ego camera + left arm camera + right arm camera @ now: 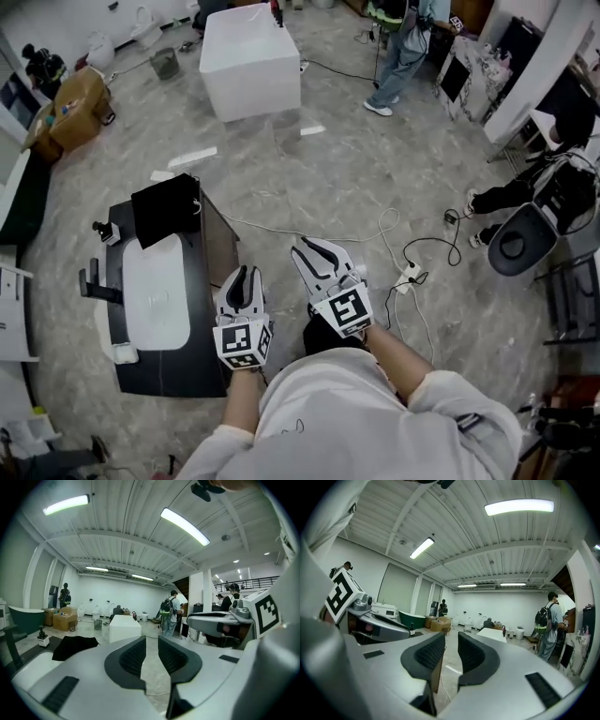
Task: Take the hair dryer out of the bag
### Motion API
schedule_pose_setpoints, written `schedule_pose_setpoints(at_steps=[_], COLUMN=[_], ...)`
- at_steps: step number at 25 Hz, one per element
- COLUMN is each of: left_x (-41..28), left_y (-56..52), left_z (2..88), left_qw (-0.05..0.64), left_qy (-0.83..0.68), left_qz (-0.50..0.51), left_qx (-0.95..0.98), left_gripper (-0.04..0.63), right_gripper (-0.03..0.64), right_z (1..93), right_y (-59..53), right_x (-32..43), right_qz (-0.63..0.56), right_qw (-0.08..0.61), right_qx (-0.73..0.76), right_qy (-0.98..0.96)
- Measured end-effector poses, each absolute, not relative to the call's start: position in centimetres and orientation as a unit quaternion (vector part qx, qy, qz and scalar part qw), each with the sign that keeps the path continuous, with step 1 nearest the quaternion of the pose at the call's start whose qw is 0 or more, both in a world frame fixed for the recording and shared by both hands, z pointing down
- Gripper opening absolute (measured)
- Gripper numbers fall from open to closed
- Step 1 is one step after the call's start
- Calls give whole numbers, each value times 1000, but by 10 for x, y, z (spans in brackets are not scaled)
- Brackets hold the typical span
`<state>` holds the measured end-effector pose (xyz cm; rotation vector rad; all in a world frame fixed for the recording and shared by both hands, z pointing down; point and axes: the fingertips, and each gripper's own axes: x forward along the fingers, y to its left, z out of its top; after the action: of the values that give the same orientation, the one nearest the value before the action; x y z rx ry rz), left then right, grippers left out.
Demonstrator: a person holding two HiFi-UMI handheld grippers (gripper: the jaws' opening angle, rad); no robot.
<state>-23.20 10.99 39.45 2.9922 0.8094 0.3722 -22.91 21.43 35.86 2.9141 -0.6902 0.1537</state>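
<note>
Our left tongs are open just a little. The two dark pads do not touch, and through the gap we see only floor. Our right tongs are the same: a small gap, and nothing in it. Neither pair holds or touches anything.

From above, the left tongs hang over the near right edge of the dark table. The right tongs are just beside them, over the floor to the right of the table.

On the table lies a big white flat thing with round corners. It sits between the near end of the table and the black bag. The bag lies at the far end of the table, well away from both tongs. We cannot see the hair dryer.

A small black stand sits at the left edge of the table.

On the floor to the right, a white plug strip lies among loose cables. Farther off stands a big white block. A person in jeans stands past it, and brown boxes sit at the far left.
</note>
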Motion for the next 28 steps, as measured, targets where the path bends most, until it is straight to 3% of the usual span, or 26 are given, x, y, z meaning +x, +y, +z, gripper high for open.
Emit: schedule_pose_setpoints(at_steps=[13,28], left_x=[-77,151], left_y=[156,101], left_z=[389,414], left_qw=[-14,-1], left_qy=[213,244], left_qz=[149,177], left_qx=[966,953], left_gripper=[94,87], right_gripper=[74,74], right_z=[369,398], right_y=[267,190], right_x=[-61,154], right_qz=[67,112], right_qw=[45,52], right_qx=[957,949], right_qy=[-280,-290])
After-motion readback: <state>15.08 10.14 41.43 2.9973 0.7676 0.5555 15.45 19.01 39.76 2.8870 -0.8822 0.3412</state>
